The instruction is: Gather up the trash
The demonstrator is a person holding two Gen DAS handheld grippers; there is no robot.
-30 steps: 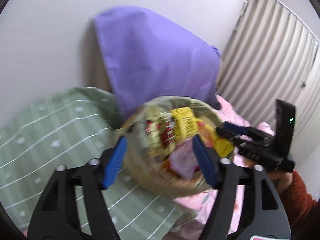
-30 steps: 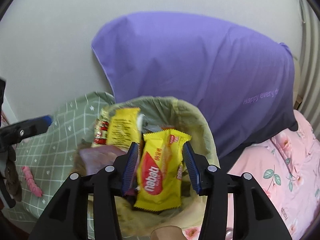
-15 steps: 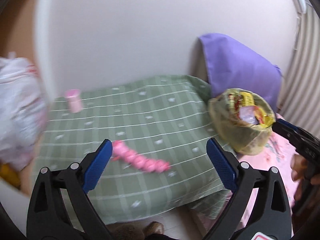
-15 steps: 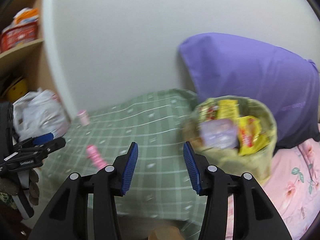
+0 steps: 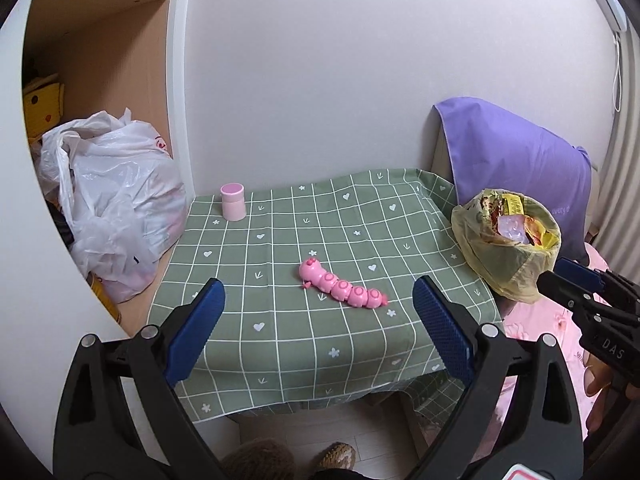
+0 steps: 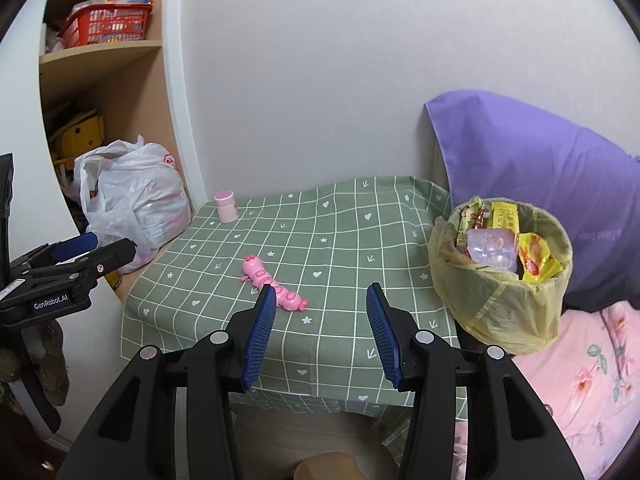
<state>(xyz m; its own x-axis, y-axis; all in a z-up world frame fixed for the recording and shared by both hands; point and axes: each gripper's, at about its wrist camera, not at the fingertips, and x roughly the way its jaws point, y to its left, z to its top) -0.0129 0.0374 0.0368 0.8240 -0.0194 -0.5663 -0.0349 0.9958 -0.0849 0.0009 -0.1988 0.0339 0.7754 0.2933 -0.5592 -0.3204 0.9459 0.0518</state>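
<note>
Yellow wrappers now fill the trash bin [image 6: 500,276] off the table's [image 5: 320,344] right edge, which a second ago filled both views. The left gripper [image 5: 318,328] has just been opening and stands wide and empty; the right gripper [image 6: 320,330] gapes half-wide, empty. A pink caterpillar toy [image 5: 342,286] lies mid-table, a pink cup [image 5: 233,202] at the far left corner.

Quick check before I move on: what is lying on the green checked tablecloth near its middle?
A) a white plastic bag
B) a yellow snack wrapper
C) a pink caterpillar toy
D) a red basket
C: the pink caterpillar toy lies alone mid-cloth on the green checked tablecloth; the yellow wrappers sit in the lined trash bin off the cloth's right edge.
</note>
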